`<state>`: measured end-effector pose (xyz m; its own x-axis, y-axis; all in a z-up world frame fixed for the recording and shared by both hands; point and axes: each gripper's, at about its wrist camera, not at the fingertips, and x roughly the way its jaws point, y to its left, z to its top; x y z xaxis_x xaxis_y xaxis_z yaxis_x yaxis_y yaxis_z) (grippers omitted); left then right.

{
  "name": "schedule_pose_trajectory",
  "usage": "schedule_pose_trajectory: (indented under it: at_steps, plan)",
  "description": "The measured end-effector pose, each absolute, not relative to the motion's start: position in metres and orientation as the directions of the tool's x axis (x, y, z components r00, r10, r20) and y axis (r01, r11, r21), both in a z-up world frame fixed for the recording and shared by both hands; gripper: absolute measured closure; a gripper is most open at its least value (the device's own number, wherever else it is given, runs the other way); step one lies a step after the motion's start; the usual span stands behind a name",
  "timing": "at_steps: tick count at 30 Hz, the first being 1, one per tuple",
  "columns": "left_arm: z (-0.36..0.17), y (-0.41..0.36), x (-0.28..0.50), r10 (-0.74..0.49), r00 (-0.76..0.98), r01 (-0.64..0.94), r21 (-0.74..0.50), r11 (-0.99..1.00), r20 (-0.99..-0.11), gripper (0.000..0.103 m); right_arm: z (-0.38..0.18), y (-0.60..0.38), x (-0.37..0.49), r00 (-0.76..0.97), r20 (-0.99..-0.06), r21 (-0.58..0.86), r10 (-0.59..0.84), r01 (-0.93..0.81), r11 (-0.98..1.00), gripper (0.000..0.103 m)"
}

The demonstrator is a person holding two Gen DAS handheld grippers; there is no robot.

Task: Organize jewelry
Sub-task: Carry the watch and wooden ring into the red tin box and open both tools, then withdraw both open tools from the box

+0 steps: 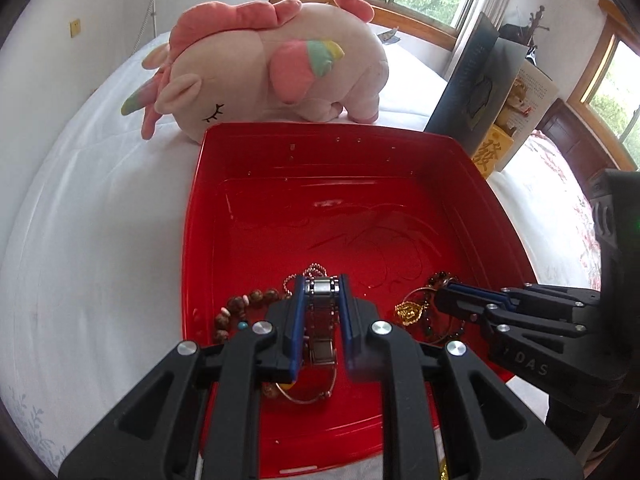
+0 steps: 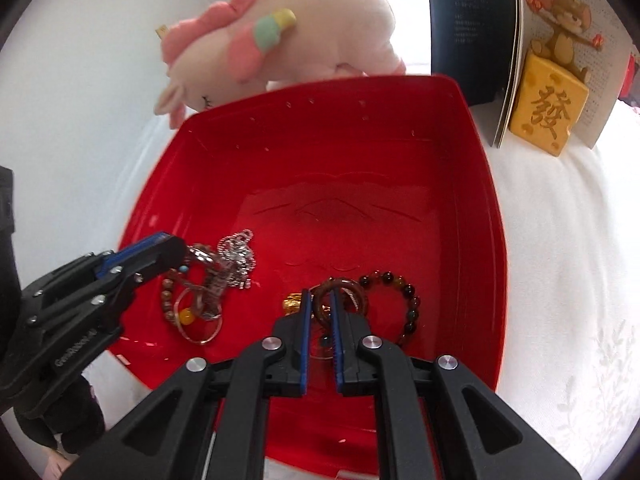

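Observation:
A red plastic tray (image 1: 200,216) lies on a white bed and holds the jewelry at its near end. My left gripper (image 1: 322,284) is shut on a silver metal link band (image 1: 322,314), low over a wooden bead bracelet (image 1: 240,304), a silver ball chain (image 1: 316,269) and a thin bangle (image 1: 308,399). My right gripper (image 2: 320,296) is shut on a brown ring bangle (image 2: 344,281), beside a gold charm (image 2: 291,303) and a dark bead bracelet (image 2: 406,300). Each gripper shows in the other's view: the right gripper (image 1: 444,300), the left gripper (image 2: 172,250).
A pink and cream plush unicorn (image 1: 260,68) lies just behind the tray. An open book (image 2: 472,20) and a yellow cheese-shaped ornament (image 2: 550,116) stand at the back right. The far half of the tray (image 2: 340,168) holds nothing. Windows lie beyond.

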<state>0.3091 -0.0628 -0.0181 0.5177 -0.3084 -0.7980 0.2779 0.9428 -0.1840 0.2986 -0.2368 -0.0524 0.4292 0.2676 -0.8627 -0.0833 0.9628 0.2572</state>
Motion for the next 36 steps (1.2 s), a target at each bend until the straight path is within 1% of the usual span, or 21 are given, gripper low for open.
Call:
schedule_pose_trajectory:
  at_steps: [1, 4, 8, 10, 14, 19, 20, 22, 24, 26, 27, 28, 29, 31, 33, 36]
  plan:
    - [-0.018, -0.063, 0.309, -0.312, 0.516, 0.28, -0.187, 0.942, -0.798, 0.089, -0.054, -0.237, 0.299, 0.428, -0.864, 0.255, 0.266, -0.083, 0.963, 0.094]
    - [-0.018, -0.063, 0.307, -0.316, 0.508, 0.287, -0.188, 0.939, -0.801, 0.088, -0.052, -0.235, 0.296, 0.438, -0.863, 0.24, 0.253, -0.086, 0.967, 0.088]
    - [-0.013, -0.062, 0.305, -0.345, 0.493, 0.3, -0.217, 0.929, -0.798, 0.085, -0.047, -0.236, 0.293, 0.44, -0.858, 0.253, 0.265, -0.087, 0.964, 0.088]
    - [-0.01, -0.063, 0.302, -0.348, 0.5, 0.303, -0.216, 0.928, -0.793, 0.077, -0.045, -0.237, 0.293, 0.442, -0.856, 0.257, 0.269, -0.089, 0.962, 0.088]
    - [-0.005, -0.063, 0.297, -0.353, 0.506, 0.309, -0.216, 0.926, -0.787, 0.073, -0.039, -0.236, 0.291, 0.447, -0.846, 0.275, 0.29, -0.098, 0.956, 0.086]
    - [0.001, -0.063, 0.289, -0.357, 0.516, 0.312, -0.217, 0.925, -0.779, 0.063, -0.026, -0.238, 0.28, 0.467, -0.834, 0.276, 0.295, -0.11, 0.955, 0.085]
    - [0.003, -0.063, 0.287, -0.354, 0.522, 0.31, -0.215, 0.926, -0.776, 0.062, -0.024, -0.239, 0.278, 0.472, -0.831, 0.276, 0.294, -0.11, 0.955, 0.084]
    - [0.005, -0.062, 0.284, -0.348, 0.533, 0.307, -0.207, 0.929, -0.771, 0.053, -0.02, -0.24, 0.274, 0.481, -0.828, 0.269, 0.287, -0.108, 0.957, 0.08]
    - [0.008, -0.06, 0.28, -0.34, 0.545, 0.301, -0.199, 0.932, -0.766, 0.047, -0.015, -0.24, 0.267, 0.499, -0.826, 0.248, 0.264, -0.099, 0.964, 0.077]
    - [0.009, -0.058, 0.276, -0.329, 0.553, 0.291, -0.192, 0.937, -0.765, 0.044, -0.011, -0.238, 0.261, 0.516, -0.824, 0.22, 0.232, -0.086, 0.972, 0.075]
    - [0.01, -0.056, 0.273, -0.321, 0.559, 0.284, -0.187, 0.94, -0.764, 0.04, -0.009, -0.237, 0.258, 0.527, -0.822, 0.204, 0.214, -0.077, 0.976, 0.071]
    - [0.012, -0.053, 0.27, -0.311, 0.568, 0.273, -0.182, 0.945, -0.762, 0.034, -0.008, -0.237, 0.255, 0.536, -0.82, 0.192, 0.199, -0.069, 0.979, 0.068]
    - [0.013, -0.051, 0.266, -0.298, 0.581, 0.258, -0.175, 0.95, -0.757, 0.031, -0.005, -0.237, 0.25, 0.55, -0.817, 0.174, 0.176, -0.057, 0.983, 0.061]
    - [0.017, -0.046, 0.258, -0.279, 0.602, 0.242, -0.162, 0.957, -0.748, 0.02, -0.003, -0.236, 0.244, 0.57, -0.81, 0.143, 0.14, -0.041, 0.989, 0.055]
    - [0.021, -0.042, 0.249, -0.27, 0.616, 0.234, -0.155, 0.96, -0.74, 0.016, -0.001, -0.236, 0.235, 0.59, -0.801, 0.107, 0.101, -0.024, 0.994, 0.046]
    - [0.027, -0.038, 0.235, -0.251, 0.638, 0.222, -0.139, 0.965, -0.728, 0.013, 0.004, -0.235, 0.224, 0.611, -0.787, 0.097, 0.089, -0.02, 0.995, 0.04]
